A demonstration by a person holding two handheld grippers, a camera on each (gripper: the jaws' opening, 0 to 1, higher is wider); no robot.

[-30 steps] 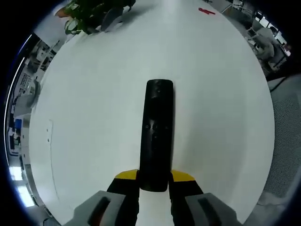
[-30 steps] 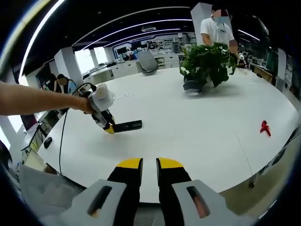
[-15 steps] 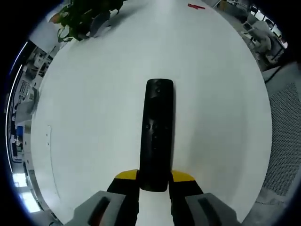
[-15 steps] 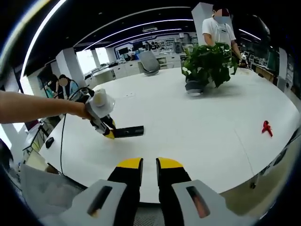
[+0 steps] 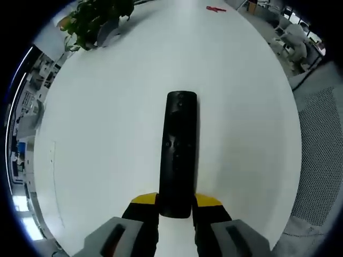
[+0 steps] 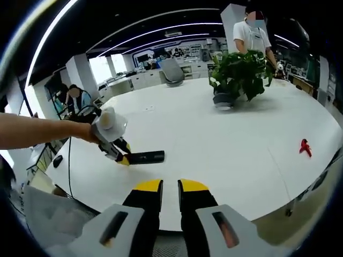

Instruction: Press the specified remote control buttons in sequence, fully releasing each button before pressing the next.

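Note:
A long black remote control [image 5: 178,150] points away from me in the left gripper view, its near end clamped between the yellow-tipped jaws of my left gripper [image 5: 176,202], held above the white table [image 5: 107,134]. In the right gripper view the same remote control [image 6: 146,157] juts from the left gripper [image 6: 122,157], which a person's bare arm [image 6: 37,134] holds over the table's left side. My right gripper [image 6: 170,187] hovers at the table's near edge, jaws almost together with nothing between them.
A potted green plant [image 6: 237,75] stands at the far side of the white round table [image 6: 241,144], with a person in a white shirt [image 6: 252,35] behind it. A small red object [image 6: 305,147] lies near the right edge. Office desks and seated people fill the background.
The left gripper with the remote has dropped slightly lower and leftward over the table. The right gripper has stayed put.

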